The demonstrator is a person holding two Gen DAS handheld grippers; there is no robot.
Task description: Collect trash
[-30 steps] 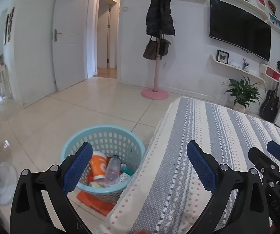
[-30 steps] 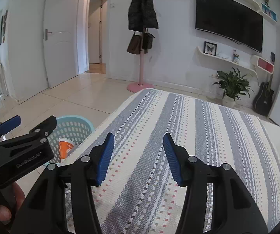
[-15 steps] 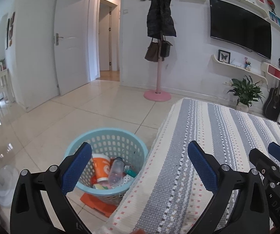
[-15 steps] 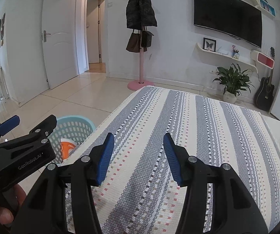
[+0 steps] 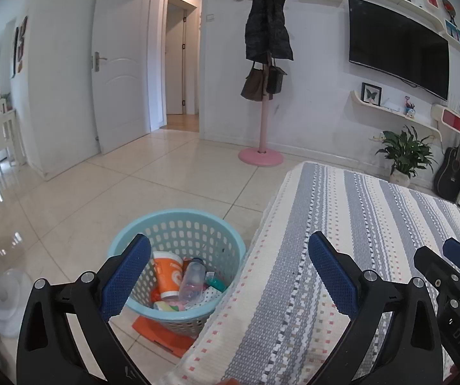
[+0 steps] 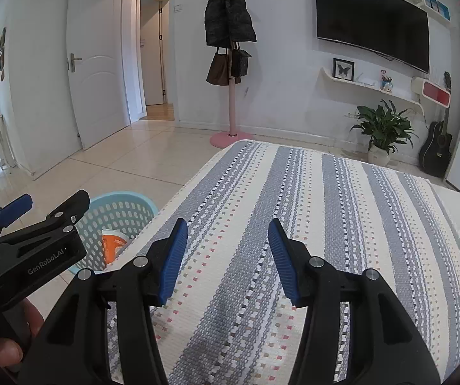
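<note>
desk w/ striped cloth: no trash seen on visible part. blue basket on floor beside desk edge holds orange cup, clear bottle, small scraps. left claw and right claw both released, holding nothing. judged: collection near done.

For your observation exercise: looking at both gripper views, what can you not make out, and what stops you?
- Basket contents: left view, the left gripper finger and basket wall hide the lower trash.
- Orange cup: right view, mostly behind the tablecloth edge.
- Orange flat item: left view, under the basket, unidentifiable.
- Shelf ornaments: too small.
</note>
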